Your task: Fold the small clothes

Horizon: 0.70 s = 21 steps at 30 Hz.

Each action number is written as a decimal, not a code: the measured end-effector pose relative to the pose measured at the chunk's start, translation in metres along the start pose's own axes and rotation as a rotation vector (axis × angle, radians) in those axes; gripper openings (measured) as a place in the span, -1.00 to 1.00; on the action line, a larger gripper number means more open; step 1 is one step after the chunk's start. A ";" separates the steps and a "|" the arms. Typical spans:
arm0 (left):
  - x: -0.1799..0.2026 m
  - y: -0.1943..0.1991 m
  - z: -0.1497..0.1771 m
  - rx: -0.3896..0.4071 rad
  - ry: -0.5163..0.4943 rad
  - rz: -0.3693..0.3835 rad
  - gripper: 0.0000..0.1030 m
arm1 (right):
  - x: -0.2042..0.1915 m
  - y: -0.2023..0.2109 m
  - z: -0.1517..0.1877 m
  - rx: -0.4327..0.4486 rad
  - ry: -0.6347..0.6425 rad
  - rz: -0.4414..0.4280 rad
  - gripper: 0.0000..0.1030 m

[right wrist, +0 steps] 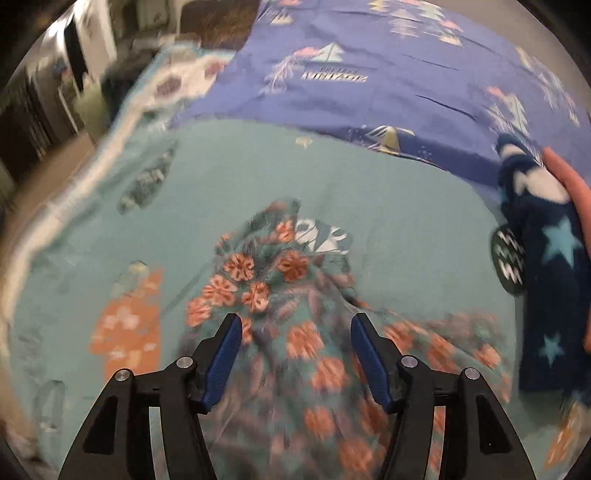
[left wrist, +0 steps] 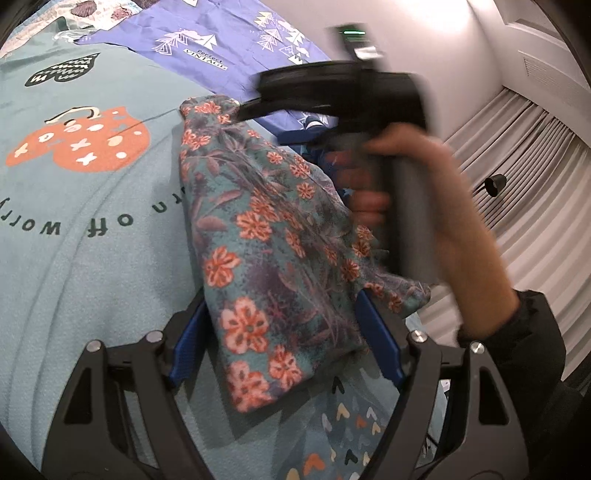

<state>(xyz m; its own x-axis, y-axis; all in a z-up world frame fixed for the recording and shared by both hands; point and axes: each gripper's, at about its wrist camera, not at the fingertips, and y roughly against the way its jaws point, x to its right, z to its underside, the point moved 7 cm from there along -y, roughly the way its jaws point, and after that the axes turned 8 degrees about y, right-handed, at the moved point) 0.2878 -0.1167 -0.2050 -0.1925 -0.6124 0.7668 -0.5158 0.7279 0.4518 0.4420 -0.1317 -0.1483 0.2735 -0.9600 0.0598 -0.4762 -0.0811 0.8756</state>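
A teal cloth with orange flowers [left wrist: 266, 236] lies in a long folded bundle on the bed. Its near end rests between the blue pads of my left gripper [left wrist: 282, 306], whose jaws stand wide; I see no pinch on the fabric. A hand [left wrist: 406, 177] holds my right gripper [left wrist: 306, 138] at the cloth's far right side, blurred by motion. In the right wrist view that gripper [right wrist: 295, 317] is open just above the same floral cloth [right wrist: 280, 280], with nothing pressed between its pads.
A teal bedspread [left wrist: 92, 221] with printed words and an orange mug picture covers the bed, with a purple sheet [left wrist: 207, 33] beyond it. A dark blue star-print fleece [right wrist: 546, 251] and an orange item [right wrist: 569, 177] lie to the right. Curtains [left wrist: 517, 147] hang past the bed's edge.
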 end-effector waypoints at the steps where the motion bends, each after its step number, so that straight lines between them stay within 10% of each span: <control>1: -0.001 0.000 0.000 0.000 -0.002 -0.002 0.51 | 0.006 0.015 0.004 0.014 -0.013 -0.004 0.24; 4: -0.001 0.000 0.000 0.000 0.000 0.001 0.51 | 0.017 0.059 0.035 0.058 -0.033 -0.037 0.53; 13: -0.005 0.010 0.000 -0.068 -0.045 -0.073 0.49 | 0.052 0.076 0.203 -0.064 -0.010 -0.014 0.52; 17: 0.001 0.047 -0.028 0.014 -0.119 -0.160 0.46 | 0.086 0.119 0.224 -0.030 -0.138 0.010 0.52; 21: 0.030 0.066 -0.059 0.064 -0.110 -0.060 0.46 | 0.084 0.158 0.206 0.125 -0.124 0.070 0.52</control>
<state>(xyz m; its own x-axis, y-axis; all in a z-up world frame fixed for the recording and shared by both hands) 0.2971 -0.0682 -0.1254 -0.2482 -0.6866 0.6834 -0.5808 0.6700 0.4623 0.2177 -0.2803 -0.1036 0.1344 -0.9895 0.0525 -0.5929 -0.0379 0.8044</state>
